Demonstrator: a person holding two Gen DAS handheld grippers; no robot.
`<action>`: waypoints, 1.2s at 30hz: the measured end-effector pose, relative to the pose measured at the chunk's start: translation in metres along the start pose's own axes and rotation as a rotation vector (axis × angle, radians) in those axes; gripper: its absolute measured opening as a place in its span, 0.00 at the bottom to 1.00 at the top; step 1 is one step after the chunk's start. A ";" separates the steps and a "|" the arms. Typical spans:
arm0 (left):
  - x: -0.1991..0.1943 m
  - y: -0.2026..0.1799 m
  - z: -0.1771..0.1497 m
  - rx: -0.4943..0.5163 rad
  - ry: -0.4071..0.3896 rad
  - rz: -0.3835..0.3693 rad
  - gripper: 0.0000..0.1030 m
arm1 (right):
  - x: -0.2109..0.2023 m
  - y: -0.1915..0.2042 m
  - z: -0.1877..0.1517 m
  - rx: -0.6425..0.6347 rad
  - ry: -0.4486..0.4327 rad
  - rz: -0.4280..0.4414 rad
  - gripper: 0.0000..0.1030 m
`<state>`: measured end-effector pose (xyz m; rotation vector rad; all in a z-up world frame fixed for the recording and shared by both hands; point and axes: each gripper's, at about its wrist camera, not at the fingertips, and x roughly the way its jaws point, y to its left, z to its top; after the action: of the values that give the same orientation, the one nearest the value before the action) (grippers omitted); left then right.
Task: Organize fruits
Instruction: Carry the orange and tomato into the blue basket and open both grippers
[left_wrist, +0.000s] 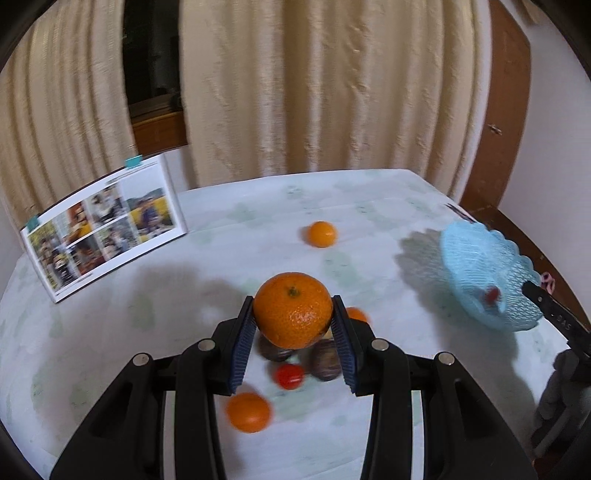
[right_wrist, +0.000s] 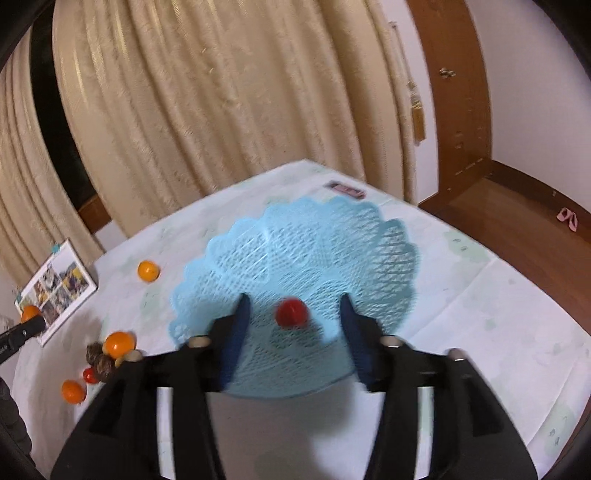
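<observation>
The left gripper (left_wrist: 293, 325) pinches a large orange (left_wrist: 293, 309) at frame centre, hiding part of the fruit pile on the surface (left_wrist: 147, 332). Only the right wrist view shows the right gripper (right_wrist: 295, 325) spread, with a blurred red fruit (right_wrist: 291, 312) between its fingers over the blue basket (right_wrist: 314, 251).

Soft indoor light; blurred shadows fall left of the blue basket (left_wrist: 487, 280); motion smear throughout, fisheye bending toward edges

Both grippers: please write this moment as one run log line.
left gripper: holds orange | right gripper: open over basket | tomato: in basket
</observation>
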<state>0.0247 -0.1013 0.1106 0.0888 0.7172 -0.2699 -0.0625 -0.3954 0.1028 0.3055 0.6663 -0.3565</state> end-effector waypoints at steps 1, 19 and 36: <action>0.001 -0.006 0.002 0.008 0.001 -0.009 0.40 | -0.002 -0.002 0.000 0.004 -0.017 -0.012 0.54; 0.059 -0.161 0.025 0.160 0.061 -0.273 0.40 | -0.022 -0.028 -0.011 0.078 -0.210 -0.151 0.60; 0.074 -0.140 0.042 0.118 -0.008 -0.242 0.93 | -0.031 -0.040 -0.012 0.160 -0.282 -0.147 0.79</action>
<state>0.0667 -0.2585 0.0956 0.1127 0.7038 -0.5437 -0.1088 -0.4199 0.1076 0.3513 0.3838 -0.5838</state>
